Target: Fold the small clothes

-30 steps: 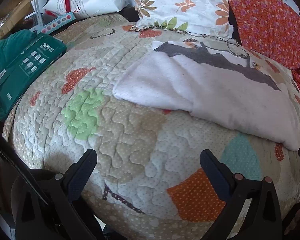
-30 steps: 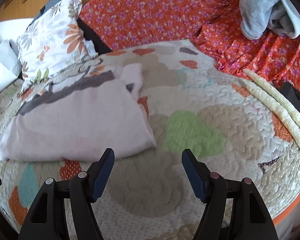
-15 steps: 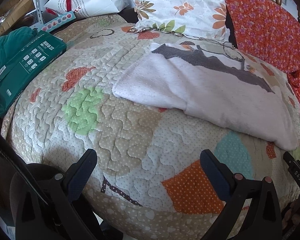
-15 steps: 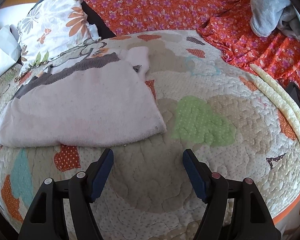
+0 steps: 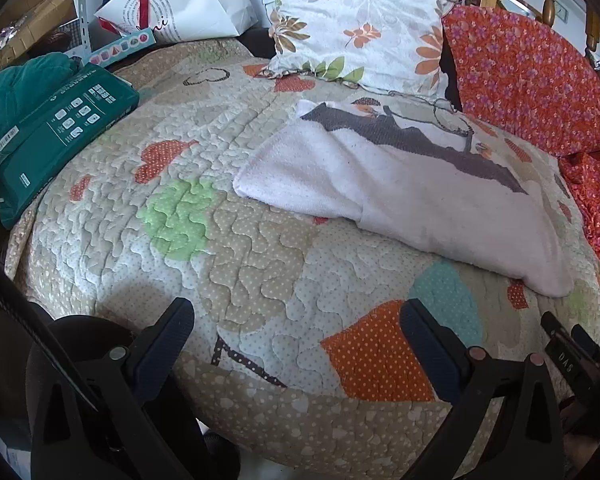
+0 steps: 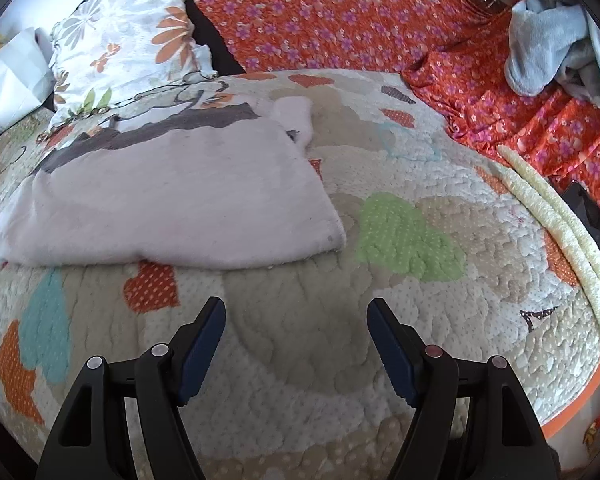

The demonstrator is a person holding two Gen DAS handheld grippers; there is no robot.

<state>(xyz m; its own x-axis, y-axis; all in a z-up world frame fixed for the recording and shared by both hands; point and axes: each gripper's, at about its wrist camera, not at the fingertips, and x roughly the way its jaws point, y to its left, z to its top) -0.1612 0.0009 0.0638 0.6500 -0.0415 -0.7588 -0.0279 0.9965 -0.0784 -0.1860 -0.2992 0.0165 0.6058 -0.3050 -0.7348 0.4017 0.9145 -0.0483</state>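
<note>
A pale pink fleece garment [image 5: 412, 188] with a dark grey band lies folded flat on the patchwork quilt [image 5: 228, 248]; it also shows in the right wrist view [image 6: 172, 204]. My left gripper [image 5: 296, 320] is open and empty, hovering over the quilt's near edge, short of the garment. My right gripper [image 6: 296, 312] is open and empty, just in front of the garment's near right corner.
A floral pillow [image 5: 360, 24] and an orange flowered cloth [image 5: 532, 80] lie behind the garment. A green box [image 5: 56, 136] and a white bag [image 5: 180, 4] sit at the left. Grey-blue clothes [image 6: 552, 32] lie at the far right, and a cream rolled cord [image 6: 560, 232] runs along the quilt's right edge.
Both grippers have drawn back a little from the garment, which now sits farther up in both views. Both stay open and the garment has not moved.
</note>
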